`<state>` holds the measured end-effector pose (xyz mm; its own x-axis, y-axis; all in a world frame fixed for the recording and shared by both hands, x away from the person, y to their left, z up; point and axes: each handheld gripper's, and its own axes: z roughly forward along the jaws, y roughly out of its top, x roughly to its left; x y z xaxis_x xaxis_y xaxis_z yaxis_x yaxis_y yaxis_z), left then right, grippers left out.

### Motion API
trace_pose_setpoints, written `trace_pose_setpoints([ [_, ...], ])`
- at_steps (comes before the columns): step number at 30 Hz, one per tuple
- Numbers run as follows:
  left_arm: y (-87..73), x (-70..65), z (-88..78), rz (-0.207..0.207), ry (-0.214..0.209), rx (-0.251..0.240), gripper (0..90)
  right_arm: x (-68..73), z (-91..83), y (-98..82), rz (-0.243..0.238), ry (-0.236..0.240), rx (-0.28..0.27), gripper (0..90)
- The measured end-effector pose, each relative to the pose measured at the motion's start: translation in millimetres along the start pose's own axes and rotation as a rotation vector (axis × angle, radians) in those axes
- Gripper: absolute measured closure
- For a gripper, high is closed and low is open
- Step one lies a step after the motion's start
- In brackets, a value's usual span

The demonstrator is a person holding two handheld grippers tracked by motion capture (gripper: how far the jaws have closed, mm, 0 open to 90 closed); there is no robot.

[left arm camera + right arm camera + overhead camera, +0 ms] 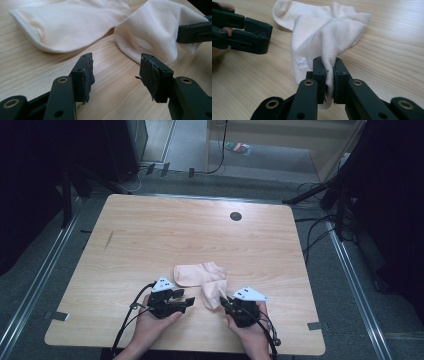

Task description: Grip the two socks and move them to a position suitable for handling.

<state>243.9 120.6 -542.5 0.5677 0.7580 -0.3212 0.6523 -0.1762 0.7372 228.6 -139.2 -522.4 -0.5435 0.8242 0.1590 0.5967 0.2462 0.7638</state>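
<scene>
Two pale pink socks lie at the near middle of the wooden table (150, 230). One sock (197, 272) (72, 22) (287, 10) lies flat. The other sock (214, 293) (155, 30) (317, 42), with a small white logo, is lifted at its near edge. My right gripper (223, 300) (329, 75) is shut on that edge, with the cloth bunched between its pads. My left gripper (187, 303) (116, 72) stands open just left of it, low over the bare wood, with nothing between its jaws. Each gripper also shows in the other's view: the right gripper (193, 32) and the left gripper (262, 35).
A black round grommet (235, 216) sits near the table's far edge, and a dark streak (108, 240) marks the wood at the left. Cables and metal rails (350, 270) run along the floor around the table. A person's hands hold both grippers at the near edge.
</scene>
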Motion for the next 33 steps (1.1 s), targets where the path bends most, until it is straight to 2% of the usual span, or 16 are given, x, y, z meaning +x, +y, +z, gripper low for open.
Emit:
trace_pose_setpoints([
  [3,2.1,-3.0,4.3,0.015,-0.004,0.010,45.3,-7.4,-3.7,-5.9,-0.005,-0.042,0.010,78.6],
  [5,2.9,-4.6,7.5,0.011,0.001,0.012,45.3,-10.7,-5.3,-10.1,-0.015,-0.079,0.015,67.6],
  [8,4.9,-6.8,11.4,0.003,-0.007,0.014,45.3,-15.3,-9.8,-13.6,-0.002,-0.072,0.002,56.0],
  [11,7.6,-10.3,15.1,0.006,-0.019,0.008,45.3,-18.9,-16.0,-13.0,0.004,-0.066,-0.028,52.3],
  [14,10.3,-13.0,20.3,-0.003,-0.012,0.010,45.4,-25.1,-21.4,-10.3,0.035,-0.045,-0.059,50.9],
  [15,10.8,-13.5,22.2,-0.004,-0.009,0.012,45.4,-26.9,-22.1,-10.1,0.043,-0.053,-0.061,50.7],
  [16,11.0,-14.8,24.5,-0.010,0.007,0.017,45.8,-28.9,-22.2,-10.4,0.049,-0.064,-0.059,50.6],
  [18,12.0,-15.4,28.7,-0.028,0.007,0.028,48.4,-32.8,-21.5,-11.7,0.064,-0.079,-0.046,49.9],
  [21,15.4,-17.6,32.4,-0.033,0.016,0.036,52.8,-35.9,-21.0,-17.0,0.067,-0.072,-0.018,47.6],
  [24,18.0,-21.2,34.5,-0.023,0.040,0.042,59.0,-38.3,-21.4,-24.5,0.065,-0.071,0.012,49.0],
  [27,16.6,-24.1,38.3,-0.006,0.070,0.060,66.0,-40.0,-22.5,-26.8,0.073,-0.060,0.009,53.0],
  [33,14.2,-29.8,40.1,0.033,0.099,0.072,81.9,-37.4,-18.6,-27.7,0.066,-0.029,0.032,63.1],
])
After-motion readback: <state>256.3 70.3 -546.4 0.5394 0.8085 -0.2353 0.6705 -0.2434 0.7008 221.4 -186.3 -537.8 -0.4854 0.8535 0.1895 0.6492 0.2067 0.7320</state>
